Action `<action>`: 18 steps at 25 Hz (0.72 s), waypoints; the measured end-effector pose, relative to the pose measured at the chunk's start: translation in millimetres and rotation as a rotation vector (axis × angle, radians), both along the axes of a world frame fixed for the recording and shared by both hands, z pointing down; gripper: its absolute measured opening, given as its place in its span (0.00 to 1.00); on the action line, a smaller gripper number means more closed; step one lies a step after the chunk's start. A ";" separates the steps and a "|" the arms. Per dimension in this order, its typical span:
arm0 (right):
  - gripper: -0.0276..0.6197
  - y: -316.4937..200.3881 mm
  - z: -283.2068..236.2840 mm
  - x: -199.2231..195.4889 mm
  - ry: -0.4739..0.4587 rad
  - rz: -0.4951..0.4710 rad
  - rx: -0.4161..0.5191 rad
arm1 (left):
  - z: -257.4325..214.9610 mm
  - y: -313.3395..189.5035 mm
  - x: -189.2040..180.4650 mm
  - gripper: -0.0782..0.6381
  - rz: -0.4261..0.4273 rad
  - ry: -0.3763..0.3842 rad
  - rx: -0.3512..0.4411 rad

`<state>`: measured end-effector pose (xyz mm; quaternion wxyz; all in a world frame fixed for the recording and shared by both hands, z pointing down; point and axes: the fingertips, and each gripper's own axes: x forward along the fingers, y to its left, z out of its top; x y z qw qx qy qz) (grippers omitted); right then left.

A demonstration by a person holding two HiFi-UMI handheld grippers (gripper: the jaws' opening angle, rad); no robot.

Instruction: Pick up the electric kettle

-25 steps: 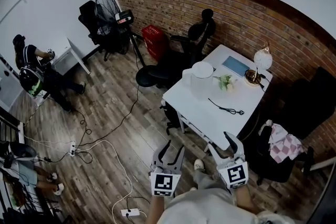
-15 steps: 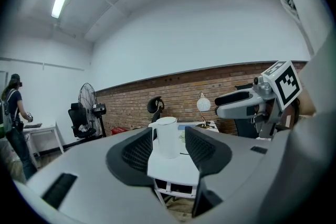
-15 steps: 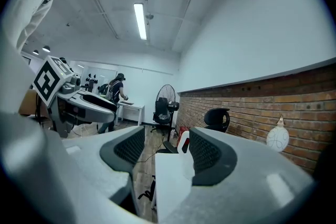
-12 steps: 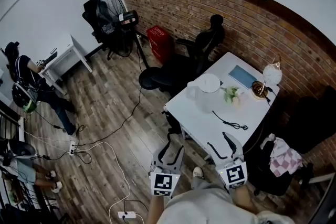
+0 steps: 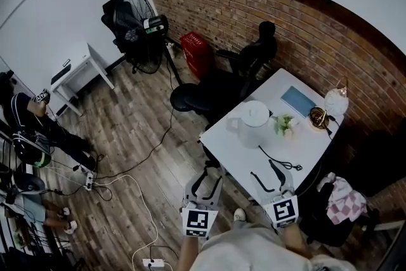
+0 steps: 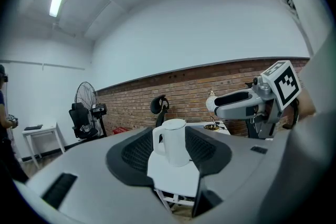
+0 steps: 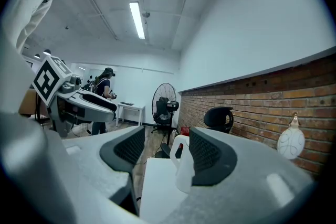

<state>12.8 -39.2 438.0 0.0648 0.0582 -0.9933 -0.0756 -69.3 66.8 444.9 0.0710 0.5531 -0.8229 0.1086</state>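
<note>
Head view shows the kettle (image 5: 252, 123) standing on the white worktop (image 5: 236, 148), near its left edge and just beside a small plant (image 5: 283, 124); a black cable (image 5: 278, 160) lies between it and us. We judge the task is only at the approach, because nothing is gripped yet. The left gripper (image 5: 208, 176) and the right gripper (image 5: 262, 169) are both well apart from the kettle, with jaws spread and empty. Reaching, closing and lifting are all left to do. The kettle is upright with its long axis vertical, and its handle points left.
</note>
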 end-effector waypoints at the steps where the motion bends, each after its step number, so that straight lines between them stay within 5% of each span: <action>1: 0.43 -5.7 0.6 -3.6 -0.005 -0.006 0.006 | 1.0 -5.7 -3.1 0.38 -0.001 -0.001 -0.002; 18: 0.43 -73.0 7.5 -54.7 -0.008 -0.046 -0.012 | 2.1 -72.1 -46.3 0.38 -0.019 -0.007 -0.038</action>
